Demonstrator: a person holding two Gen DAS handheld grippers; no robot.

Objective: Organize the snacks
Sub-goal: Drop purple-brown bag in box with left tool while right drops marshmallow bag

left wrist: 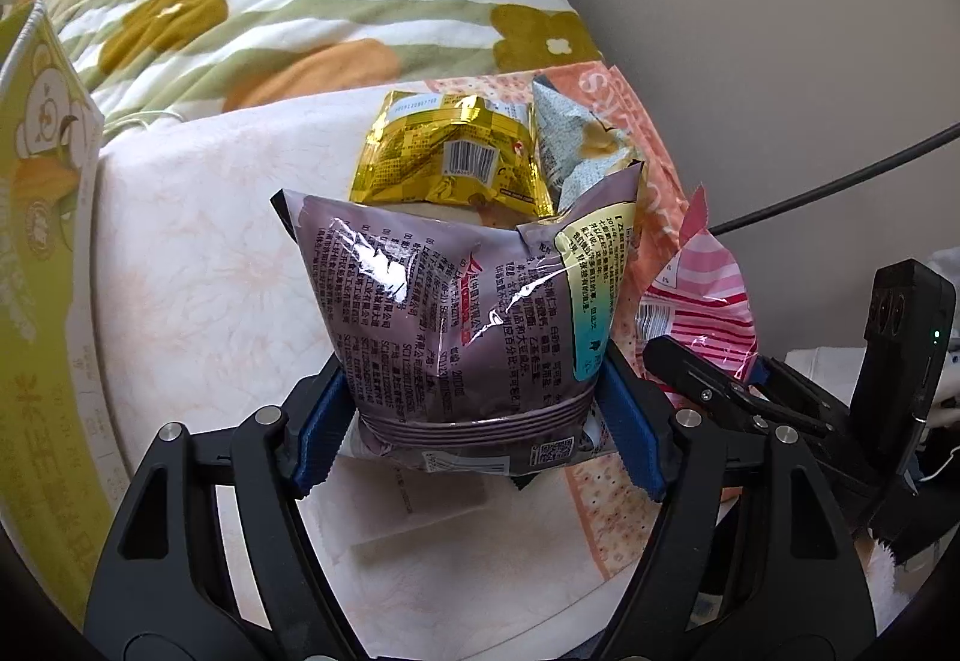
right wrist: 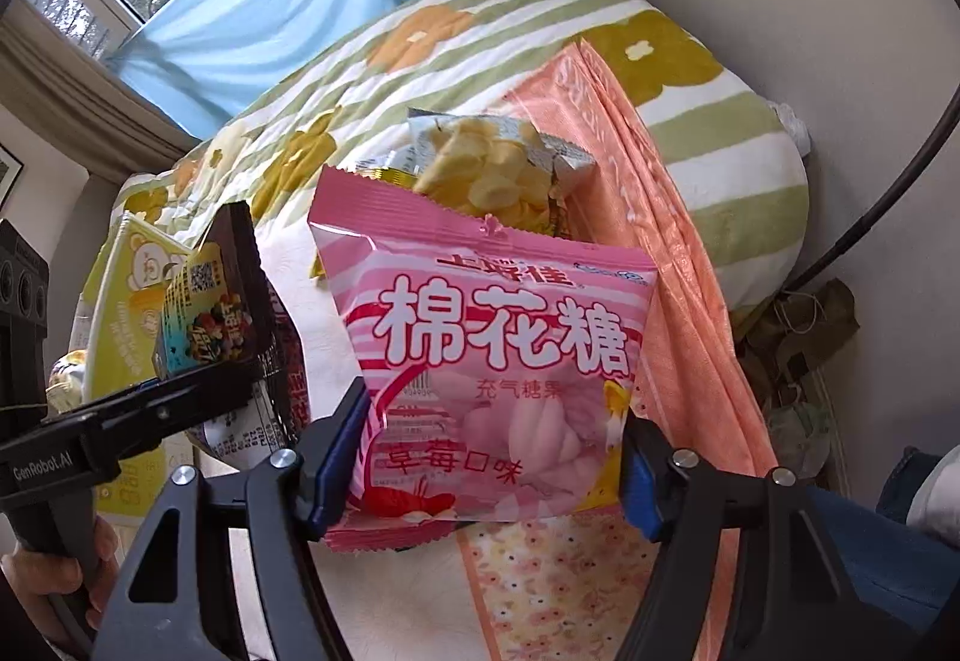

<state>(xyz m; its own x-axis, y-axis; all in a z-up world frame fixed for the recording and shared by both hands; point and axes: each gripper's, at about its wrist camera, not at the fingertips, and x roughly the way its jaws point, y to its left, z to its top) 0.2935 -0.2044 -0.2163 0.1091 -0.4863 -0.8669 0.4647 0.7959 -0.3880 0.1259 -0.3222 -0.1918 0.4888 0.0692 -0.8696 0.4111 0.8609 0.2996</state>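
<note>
At the far left of your left wrist view stands a yellow-green box (left wrist: 42,253) with a cartoon bear printed on it, beside the pale pink cloth (left wrist: 198,271) that covers the work surface. Your left gripper (left wrist: 480,439) is clamped on a purple snack bag (left wrist: 462,319): both blue pads (left wrist: 630,433) press its lower sides, and the bag stands upright between them, lifted clear of the cloth. Behind it lie a gold packet (left wrist: 450,156) (barcode side up) and, just beside that to the right, a grey packet (left wrist: 576,144) resting on an orange printed mat (left wrist: 648,169). A striped floral blanket (left wrist: 288,6) fills the background. At the right edge you can see the other gripper holding a pink striped bag (left wrist: 702,301).

In your right wrist view, your hand (right wrist: 54,571) grips the left tool's handle at the lower left, and the purple bag (right wrist: 216,301) shows above it, with the box (right wrist: 126,289) behind. Your right gripper (right wrist: 486,475) is clamped on the pink marshmallow bag (right wrist: 498,361), pads pressing both sides, the printed front facing the camera. Behind its top edge the grey packet (right wrist: 498,169) shows pictured chips. The orange mat (right wrist: 660,241) runs along the right, and a black cable (right wrist: 870,217) curves across the wall.
</note>
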